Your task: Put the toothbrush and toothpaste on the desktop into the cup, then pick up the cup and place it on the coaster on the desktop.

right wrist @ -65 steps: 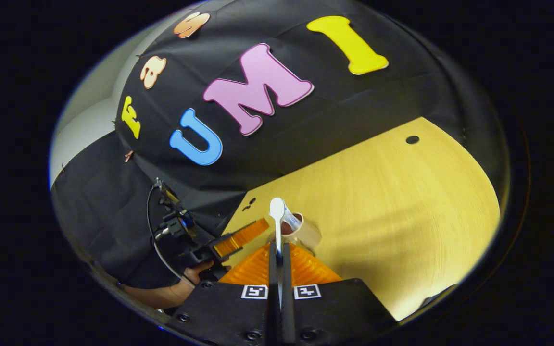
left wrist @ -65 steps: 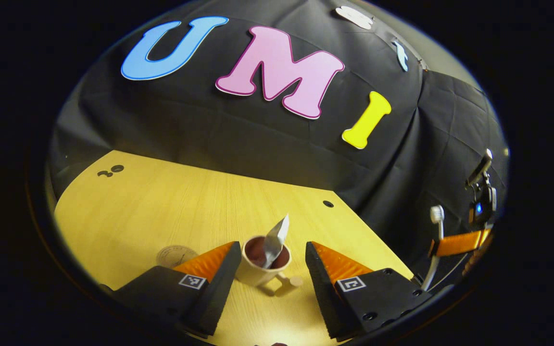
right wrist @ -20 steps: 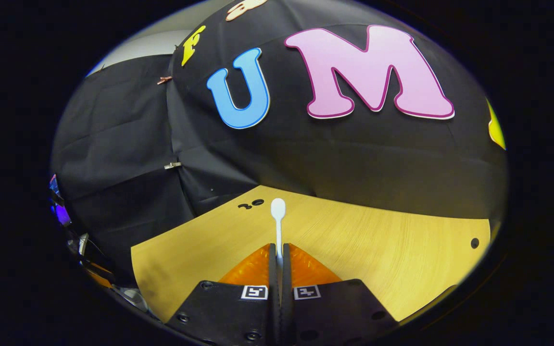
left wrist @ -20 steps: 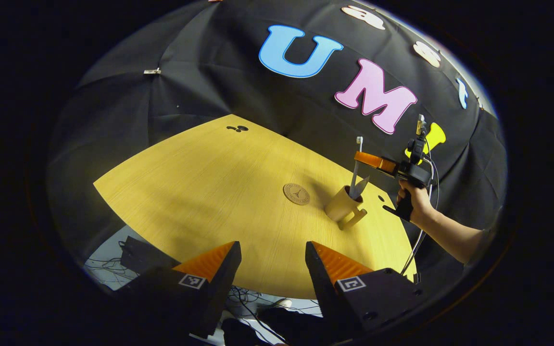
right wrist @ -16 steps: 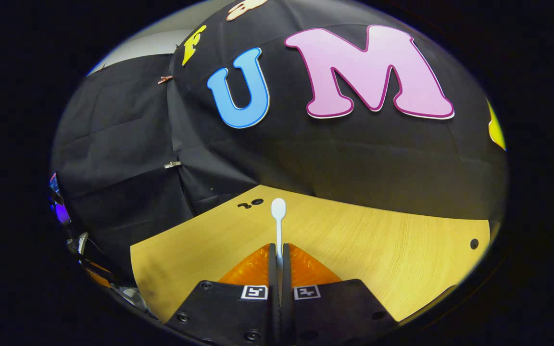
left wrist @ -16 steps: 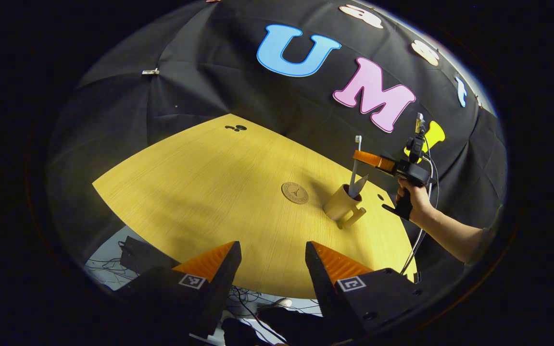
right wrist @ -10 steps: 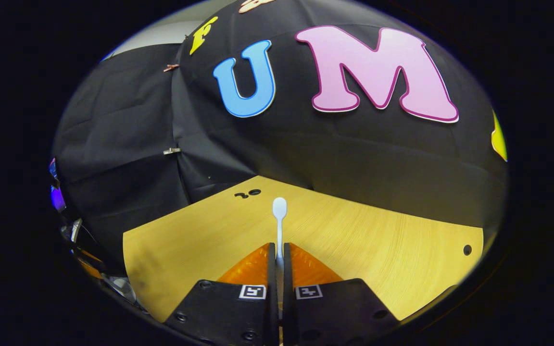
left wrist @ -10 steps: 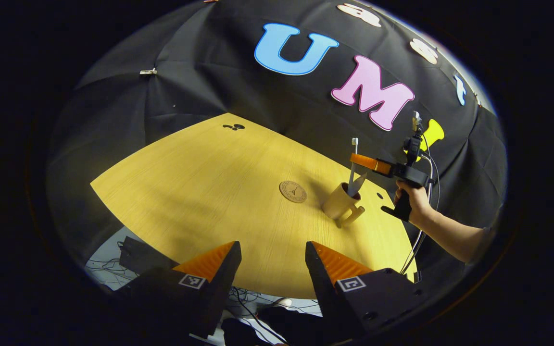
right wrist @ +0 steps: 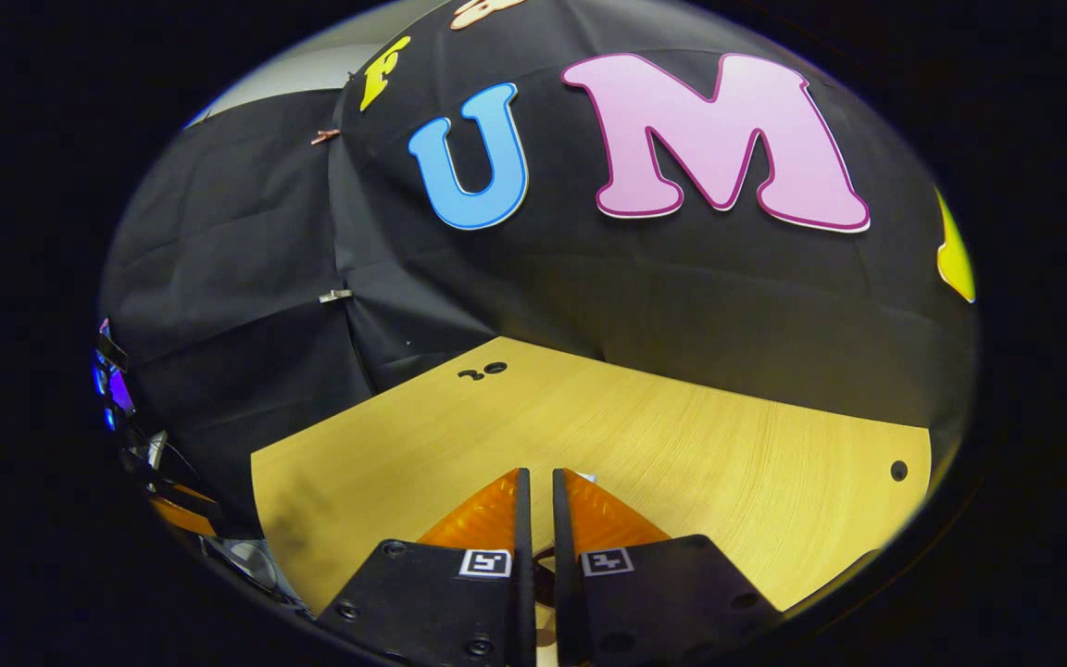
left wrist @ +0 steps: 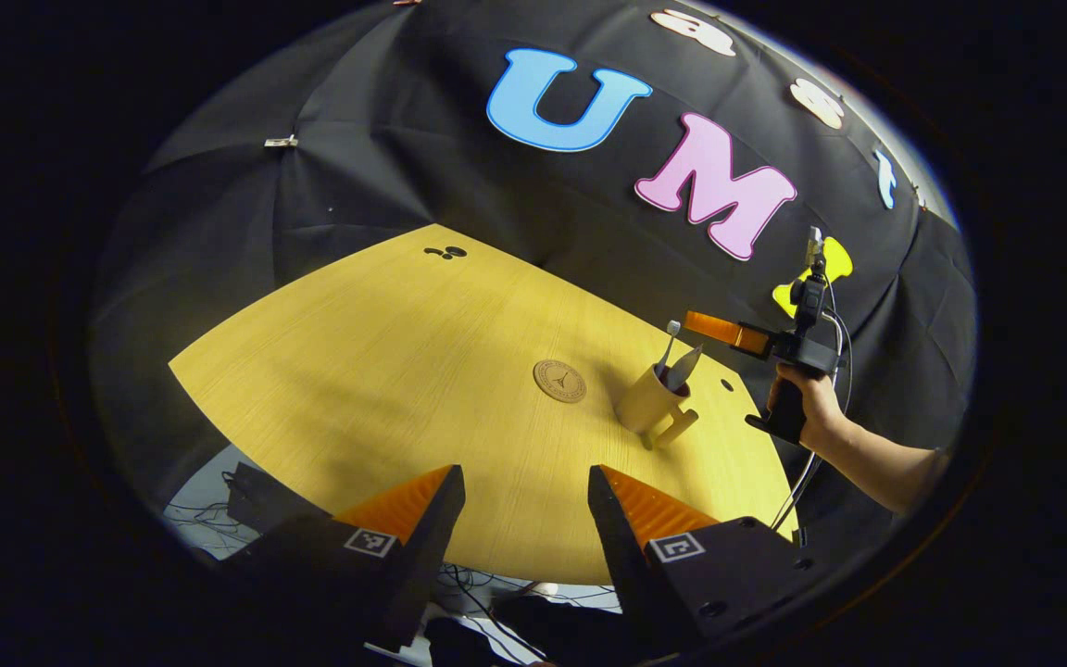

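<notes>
On the table (left wrist: 357, 371), right of centre, the cup (left wrist: 646, 404) stands beside the coaster (left wrist: 559, 381), toothbrush (left wrist: 666, 343) and toothpaste (left wrist: 684, 363) both inside. Right gripper (right wrist: 533, 496) hovers above the cup, fingers slightly parted, holding nothing. Left gripper (left wrist: 524, 500) wide open, empty, well back. Loading looks done; next: grasp cup, set it on coaster

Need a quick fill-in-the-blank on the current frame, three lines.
1. The toothbrush and toothpaste stand in the ___.
2. That vessel stands beside the coaster, not ___ it.
3. The left gripper is open and holds ___.
Missing words: cup; on; nothing.
</notes>
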Available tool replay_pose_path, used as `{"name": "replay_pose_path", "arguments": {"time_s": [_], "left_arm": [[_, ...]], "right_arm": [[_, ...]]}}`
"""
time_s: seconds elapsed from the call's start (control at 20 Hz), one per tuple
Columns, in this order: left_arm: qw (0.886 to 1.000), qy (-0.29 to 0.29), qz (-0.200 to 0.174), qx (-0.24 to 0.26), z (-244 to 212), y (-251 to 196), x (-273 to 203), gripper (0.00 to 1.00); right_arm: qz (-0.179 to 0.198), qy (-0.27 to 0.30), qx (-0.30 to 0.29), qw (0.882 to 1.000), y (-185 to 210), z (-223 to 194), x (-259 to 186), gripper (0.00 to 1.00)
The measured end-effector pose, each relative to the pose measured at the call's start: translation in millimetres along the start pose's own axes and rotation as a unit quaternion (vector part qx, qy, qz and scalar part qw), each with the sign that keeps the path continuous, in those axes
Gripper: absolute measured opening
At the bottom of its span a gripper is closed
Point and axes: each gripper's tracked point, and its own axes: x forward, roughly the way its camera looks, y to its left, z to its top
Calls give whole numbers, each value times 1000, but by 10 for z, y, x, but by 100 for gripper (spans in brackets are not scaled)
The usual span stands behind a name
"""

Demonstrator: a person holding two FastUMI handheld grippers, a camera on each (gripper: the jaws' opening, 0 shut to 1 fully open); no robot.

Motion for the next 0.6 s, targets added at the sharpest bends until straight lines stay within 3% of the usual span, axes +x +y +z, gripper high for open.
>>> {"name": "replay_pose_path", "arguments": {"time_s": [0.3,0.35,0.4,0.6], "left_arm": [[999,9,-20,24,23,-116,110,84],[999,11,-25,29,28,-136,119,84],[999,11,-31,34,46,-170,137,84],[997,10,-52,48,154,-240,224,84]], "right_arm": [[-8,-2,15,1000,99,120,-280,30],[-18,4,15,1000,91,106,-348,22],[-24,7,16,1000,99,109,-408,33],[-49,31,25,998,160,37,-633,44]]}}
